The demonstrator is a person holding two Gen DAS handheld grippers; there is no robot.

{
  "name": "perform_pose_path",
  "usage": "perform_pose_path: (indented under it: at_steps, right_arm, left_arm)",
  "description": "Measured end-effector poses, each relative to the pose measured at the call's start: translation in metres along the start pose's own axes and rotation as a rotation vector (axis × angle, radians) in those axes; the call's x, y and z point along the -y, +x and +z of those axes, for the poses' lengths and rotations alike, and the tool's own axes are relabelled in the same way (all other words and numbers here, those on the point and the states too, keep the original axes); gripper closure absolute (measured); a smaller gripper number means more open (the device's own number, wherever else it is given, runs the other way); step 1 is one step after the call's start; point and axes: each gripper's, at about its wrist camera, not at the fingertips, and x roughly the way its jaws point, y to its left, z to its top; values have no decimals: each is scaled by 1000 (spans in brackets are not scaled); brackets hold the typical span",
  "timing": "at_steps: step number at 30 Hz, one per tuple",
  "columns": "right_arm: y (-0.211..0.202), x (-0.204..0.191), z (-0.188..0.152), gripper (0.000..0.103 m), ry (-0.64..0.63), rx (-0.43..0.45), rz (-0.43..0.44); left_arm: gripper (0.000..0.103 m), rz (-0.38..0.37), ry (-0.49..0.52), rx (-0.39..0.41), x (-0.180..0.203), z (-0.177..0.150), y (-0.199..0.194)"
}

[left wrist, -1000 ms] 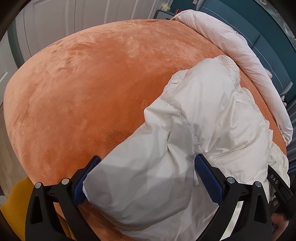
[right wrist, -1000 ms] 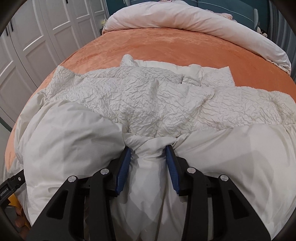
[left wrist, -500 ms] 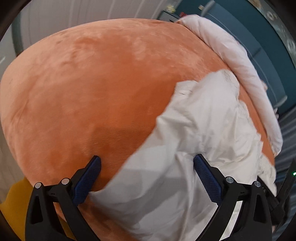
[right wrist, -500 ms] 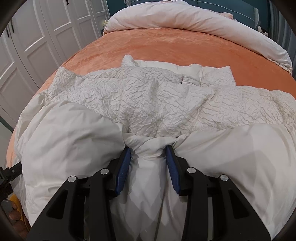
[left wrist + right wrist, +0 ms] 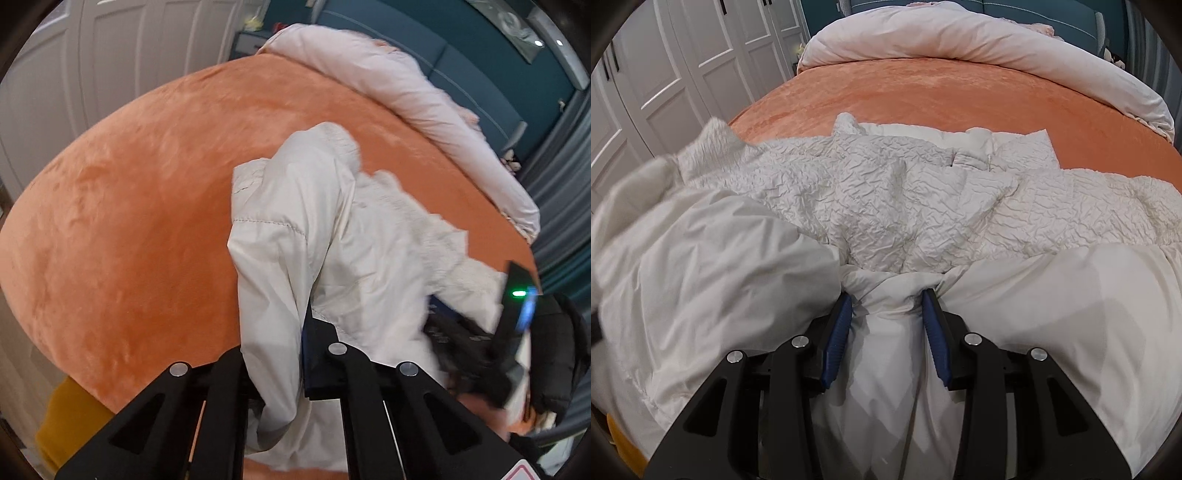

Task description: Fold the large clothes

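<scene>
Caught mid-fold: left tongs [image 5: 275,354] just clenched on the white coat [image 5: 332,229] edge, right tongs [image 5: 888,332] gripping its bunched hem; next probably carrying that edge across the coat.

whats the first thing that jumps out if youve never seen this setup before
A puffy white jacket sprawls across the near part of an orange bedspread. Each hand-held gripper is clamped on it: the left hand-held gripper on a bunched fold, the right hand-held gripper on its near edge.
</scene>
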Motion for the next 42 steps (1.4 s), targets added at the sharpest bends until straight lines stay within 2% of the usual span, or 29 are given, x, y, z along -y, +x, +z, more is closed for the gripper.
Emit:
perform_pose_path:
  at_steps: [4, 7, 9, 10, 12, 14, 17, 21, 23, 28, 31, 33, 36, 38, 39, 42]
  right_arm:
    - [-14, 4, 10, 65, 16, -31, -5]
    - [-51, 13, 4, 68, 53, 22, 52]
    - [-81, 21, -10, 79, 40, 42, 73]
    - [-88, 23, -16, 81, 41, 36, 74]
    - [-102, 34, -36, 93, 73, 3, 107]
    - [-100, 41, -53, 98, 92, -41, 122]
    - [-73, 37, -74, 103, 78, -106, 152]
    - [-46, 15, -68, 103, 17, -116, 159]
    - [-34, 15, -62, 103, 32, -118, 206]
    - [-21, 45, -52, 103, 153, -151, 422]
    - [-35, 72, -54, 103, 247, -158, 517]
    - [-58, 102, -64, 103, 318, -115, 560]
    - [-98, 164, -88, 103, 453, -36, 564]
    - [-123, 201, -101, 103, 511, 14, 510]
    - [-140, 222, -109, 103, 532, 47, 455]
    - [-175, 258, -120, 103, 552, 113, 338]
  left_arm:
    - [101, -30, 49, 16, 23, 3, -21]
    - [101, -54, 73, 36, 38, 3, -35]
    - [101, -68, 87, 43, 48, 5, -43]
    - [101, -71, 91, 45, 51, 4, -45]
    - [101, -82, 100, 50, 57, 4, -52]
    - [101, -87, 113, 57, 64, 2, -58]
    - [101, -101, 127, 61, 78, -2, -66]
    - [102, -110, 204, 62, 109, -12, -70]
    - [102, -108, 250, 60, 127, -18, -68]
    - [102, -163, 402, 39, 193, -37, -55]
    - [102, -210, 501, 18, 234, -52, -44]
    - [101, -233, 548, -13, 256, -61, -33]
    - [101, -257, 602, -84, 283, -78, -9]
    - [101, -251, 659, -114, 302, -96, 9]
    - [101, -247, 683, -128, 308, -106, 15]
    - [101, -234, 757, -194, 328, -139, 46]
